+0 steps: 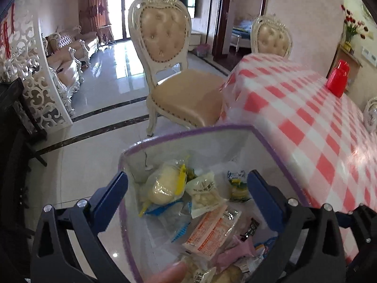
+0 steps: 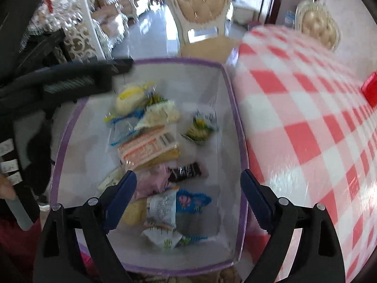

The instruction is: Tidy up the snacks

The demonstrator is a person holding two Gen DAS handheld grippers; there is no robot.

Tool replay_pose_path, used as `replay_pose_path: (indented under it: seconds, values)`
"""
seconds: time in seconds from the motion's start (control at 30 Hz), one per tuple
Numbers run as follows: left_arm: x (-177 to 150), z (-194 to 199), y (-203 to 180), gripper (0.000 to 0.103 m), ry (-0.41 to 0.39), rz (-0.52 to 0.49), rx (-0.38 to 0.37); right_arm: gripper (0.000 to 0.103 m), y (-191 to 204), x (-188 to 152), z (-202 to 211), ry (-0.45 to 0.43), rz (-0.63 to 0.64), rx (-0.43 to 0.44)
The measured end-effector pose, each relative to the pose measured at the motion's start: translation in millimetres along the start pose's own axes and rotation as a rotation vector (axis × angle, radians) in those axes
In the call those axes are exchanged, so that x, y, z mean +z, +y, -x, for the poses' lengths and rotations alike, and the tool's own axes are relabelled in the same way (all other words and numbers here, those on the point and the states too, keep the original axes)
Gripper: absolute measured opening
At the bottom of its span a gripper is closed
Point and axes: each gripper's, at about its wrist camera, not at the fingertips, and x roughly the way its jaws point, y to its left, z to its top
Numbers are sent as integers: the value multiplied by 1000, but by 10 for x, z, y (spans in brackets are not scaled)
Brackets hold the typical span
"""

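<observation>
A clear bin with a purple rim [image 1: 200, 129] [image 2: 176, 60] stands off the left edge of the table and holds several wrapped snacks. Among them are a pale bun in clear wrap [image 1: 162, 186] [image 2: 128, 99], an orange-and-white packet [image 1: 212, 233] [image 2: 146, 148], a green-yellow packet [image 1: 238, 186] [image 2: 200, 129], a pink packet [image 1: 235, 252] [image 2: 150, 184] and a blue one [image 2: 188, 200]. My left gripper [image 1: 186, 176] hangs open over the bin, nothing between its blue pads. My right gripper [image 2: 188, 173] is open above the bin's near half, also empty. The left tool's black frame [image 2: 70, 82] crosses the bin's far-left corner.
The table with a red-and-white checked cloth [image 1: 306, 118] [image 2: 306, 118] lies right of the bin, with a red container [image 1: 338, 80] on it. Two cream padded chairs [image 1: 162, 47] [image 1: 271, 35] stand beyond. A white lattice screen [image 1: 30, 70] is at the left. A person's fingertip [image 1: 174, 271] shows at the bottom.
</observation>
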Motion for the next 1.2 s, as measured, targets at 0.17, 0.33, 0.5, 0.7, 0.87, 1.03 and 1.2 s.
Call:
replay_pose_path:
  seconds: [0.17,0.33,0.5,0.7,0.87,1.03,1.2]
  values:
    - [-7,-142,150,101,122,59,-102,86,-3,-8,-63,81,-25,-39]
    - [-90,-360,173,101,208,76,-75,86,54,-118,-168,94,-44,-114]
    - [-155,-435,86,101,226,36,-35,86,-12,-131,-184,93,-75,-120]
    - [-197,-513,-42,101,234,-30,10,86,-43,-116,-168,82,-98,-114]
    - [-222,-542,-83,101,242,-53,16,86,-40,-109,-185,84,-97,-116]
    - [-234,-550,-95,101,247,-64,18,86,-54,-116,-197,85,-104,-114]
    - [-244,-556,-112,101,251,-72,16,86,-55,-118,-208,86,-105,-111]
